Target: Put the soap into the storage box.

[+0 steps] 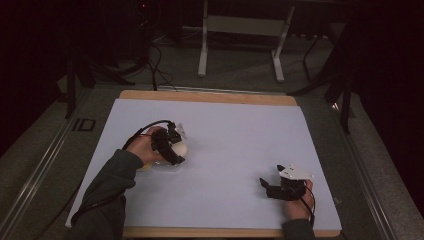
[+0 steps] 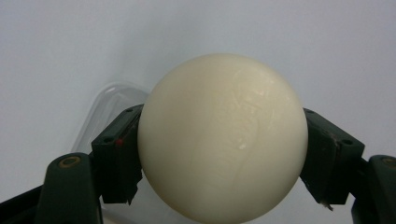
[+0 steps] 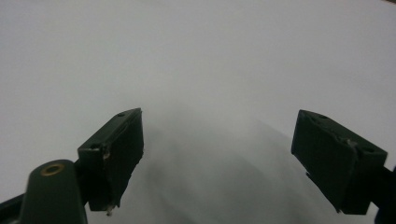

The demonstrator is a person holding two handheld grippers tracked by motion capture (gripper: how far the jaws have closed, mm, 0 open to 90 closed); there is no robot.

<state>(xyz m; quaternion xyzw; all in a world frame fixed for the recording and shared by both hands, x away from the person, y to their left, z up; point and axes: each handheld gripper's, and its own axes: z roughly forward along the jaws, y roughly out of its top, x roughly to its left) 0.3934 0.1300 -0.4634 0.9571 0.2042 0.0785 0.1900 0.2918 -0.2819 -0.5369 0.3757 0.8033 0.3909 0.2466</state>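
1. Dim floor and dark stands are surrounding a white table [image 1: 240, 130] that is taking up the middle of the high view, with a wooden edge showing along its top and bottom.
2. A cream ball [image 2: 223, 135] is sitting between the jaws of the left gripper [image 2: 223, 158]; in the left gripper view both black pads are pressing on its sides, so the tool is clamping it.
3. In the high view that ball [image 1: 180, 148] is showing at centre left of the frame, just above the table, with the left gripper [image 1: 172, 147] wrapping around it.
4. A clear plastic tray [image 2: 109, 102] is lying just behind and below the ball, at the left of the left gripper view; whether the ball is touching it I cannot tell.
5. The left hand [image 1: 145, 147] and its dark sleeve are coming in from the lower left of the high view.
6. The right gripper [image 1: 270, 187] is resting well apart from the ball at lower right of the high view, held by the right hand [image 1: 299, 202].
7. In the right gripper view its jaws are standing wide apart over bare table [image 3: 196, 56], with nothing between them.
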